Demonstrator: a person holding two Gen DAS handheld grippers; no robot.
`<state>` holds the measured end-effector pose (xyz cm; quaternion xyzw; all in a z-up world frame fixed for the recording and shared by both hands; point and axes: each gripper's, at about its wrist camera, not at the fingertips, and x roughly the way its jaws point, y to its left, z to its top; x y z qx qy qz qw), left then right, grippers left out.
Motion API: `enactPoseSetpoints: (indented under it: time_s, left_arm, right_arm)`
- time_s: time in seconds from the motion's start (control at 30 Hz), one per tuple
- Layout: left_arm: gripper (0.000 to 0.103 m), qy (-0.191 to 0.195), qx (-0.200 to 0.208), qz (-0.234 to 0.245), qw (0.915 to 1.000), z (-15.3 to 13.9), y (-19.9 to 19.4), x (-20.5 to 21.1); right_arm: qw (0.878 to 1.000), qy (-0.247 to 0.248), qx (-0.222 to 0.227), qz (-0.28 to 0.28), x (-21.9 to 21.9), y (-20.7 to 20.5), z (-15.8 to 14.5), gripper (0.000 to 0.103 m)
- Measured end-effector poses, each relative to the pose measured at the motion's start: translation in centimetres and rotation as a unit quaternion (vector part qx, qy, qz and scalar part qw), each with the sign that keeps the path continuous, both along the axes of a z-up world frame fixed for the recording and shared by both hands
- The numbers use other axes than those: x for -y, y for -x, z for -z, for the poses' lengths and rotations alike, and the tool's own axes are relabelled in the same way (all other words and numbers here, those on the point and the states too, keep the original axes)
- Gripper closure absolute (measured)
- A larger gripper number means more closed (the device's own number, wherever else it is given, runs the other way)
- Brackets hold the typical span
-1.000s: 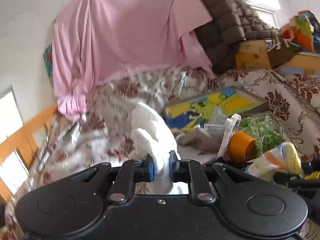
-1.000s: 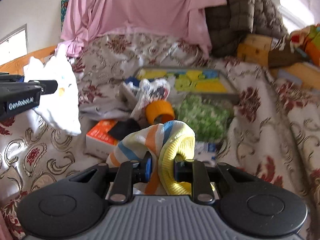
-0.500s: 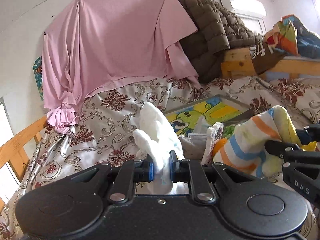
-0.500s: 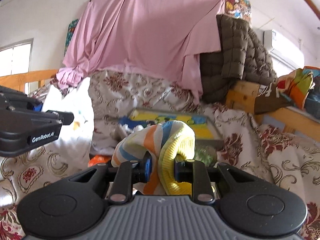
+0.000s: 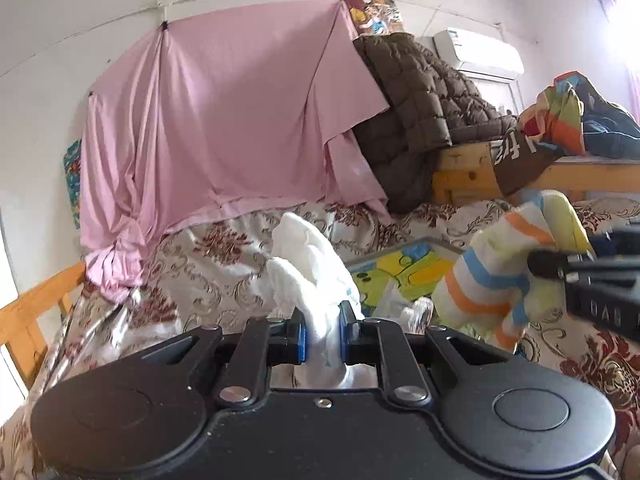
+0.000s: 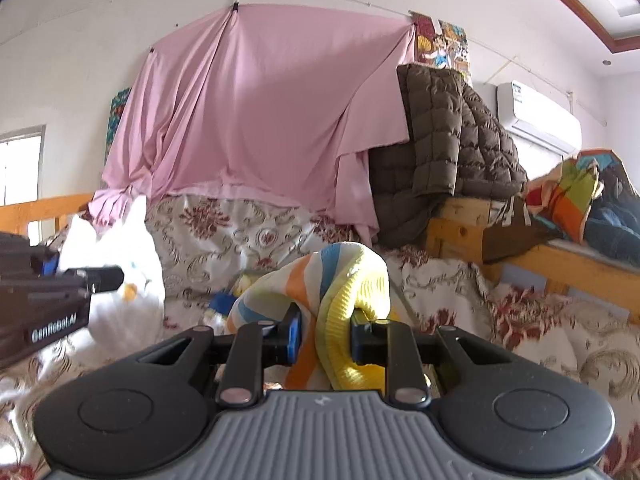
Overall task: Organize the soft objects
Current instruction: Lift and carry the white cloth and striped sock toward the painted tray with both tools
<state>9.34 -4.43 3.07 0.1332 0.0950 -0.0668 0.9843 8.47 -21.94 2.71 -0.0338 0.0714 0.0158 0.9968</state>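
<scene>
Two soft items are lifted, none yet put away. Left tool point(image 5: 322, 334), nearly closed, pinches the white cloth point(image 5: 308, 264); right tool point(image 6: 322, 336), slightly wider, grips the striped cloth point(image 6: 320, 280). Both hang above the bed point(image 6: 248, 236); beyond it, the pink sheet point(image 6: 260, 112). Placement remains.

Pretty clearly a bedroom in someone's home from where I'm sitting. There's a bed covered in a floral bedspread point(image 6: 248, 232) with a wooden frame point(image 5: 28, 312), a pink sheet point(image 6: 260, 112) pinned up on the wall behind it, and a brown quilted jacket point(image 6: 452, 152) dumped over a wooden bunk point(image 6: 560, 256) piled with clothes. Wall-mounted air conditioner point(image 6: 536, 116) up high, posters point(image 6: 444, 48) on the wall.
</scene>
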Motion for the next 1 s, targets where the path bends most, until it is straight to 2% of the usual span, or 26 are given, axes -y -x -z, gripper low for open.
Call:
enactPoseSetpoints:
  time_s: [0.1, 0.23, 0.43, 0.57, 0.8, 0.87, 1.0]
  left_arm:
    - [0.087, -0.029, 0.022, 0.022, 0.9991, -0.6, -1.1, 1.0]
    - [0.087, -0.083, 0.058, 0.055, 0.9934, -1.2, -3.4, 2.8]
    - [0.087, -0.124, 0.081, 0.078, 0.986, -0.5, -9.3, 4.9]
    - [0.087, -0.137, 0.081, 0.08, 0.9841, -0.1, -15.0, 5.8]
    - [0.087, -0.155, 0.058, 0.082, 0.9827, 2.1, -24.1, 7.2]
    - [0.087, -0.152, 0.043, 0.081, 0.9841, 3.1, -26.1, 7.6]
    - [0.087, -0.114, -0.022, 0.066, 0.991, 4.6, -29.7, 7.7]
  right_arm:
    - [1.0, 0.022, 0.018, -0.006, 0.3, -2.4, -1.2, 0.077]
    - [0.998, 0.043, 0.04, -0.015, 0.5, -6.6, -2.1, 0.077]
    - [0.999, 0.029, 0.042, -0.008, 1.1, -14.9, -1.2, 0.076]
    - [1.0, -0.021, 0.001, -0.01, 2.8, -20.7, 0.5, 0.076]
    - [0.997, -0.042, -0.063, -0.034, 4.3, -27.6, 3.9, 0.076]
    - [0.993, -0.057, -0.099, -0.034, 4.9, -29.4, 4.8, 0.075]
    - [0.979, -0.108, -0.168, -0.041, 6.2, -31.8, 5.8, 0.075]
